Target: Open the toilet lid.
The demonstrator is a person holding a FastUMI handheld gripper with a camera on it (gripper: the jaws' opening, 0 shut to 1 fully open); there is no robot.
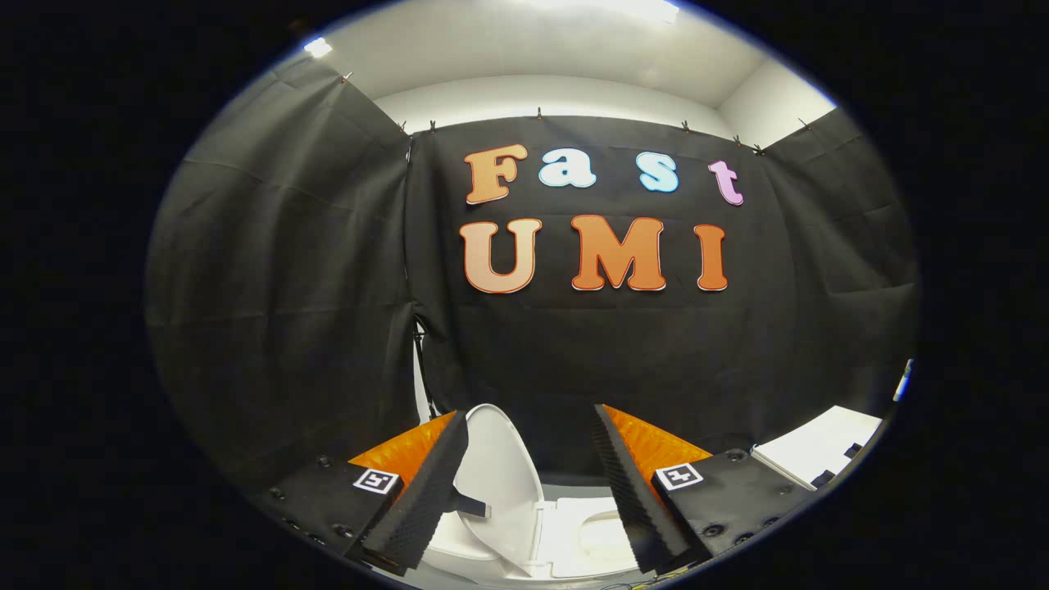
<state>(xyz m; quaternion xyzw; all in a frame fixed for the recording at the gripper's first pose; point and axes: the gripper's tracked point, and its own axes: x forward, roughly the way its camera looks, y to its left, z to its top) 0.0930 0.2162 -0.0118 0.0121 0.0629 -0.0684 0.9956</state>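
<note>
claw point(531, 483): open, gripping nothing
toilet lid point(501, 475): raised, upright between fingers, nearer left one
toilet seat point(590, 533): below, beyond lid

We take the toilet lid point(500, 467) as our landmark. It stands raised and tilted between the fingers of our gripper point(533, 475), close against the left finger, with a wide gap to the right one; whether it touches the left finger we cannot tell. The toilet seat point(586, 533) lies below and to the right of the lid. Behind the lid hangs the cloth wall point(270, 328). Well to the lid's right sits a flat board point(819, 455).
</note>
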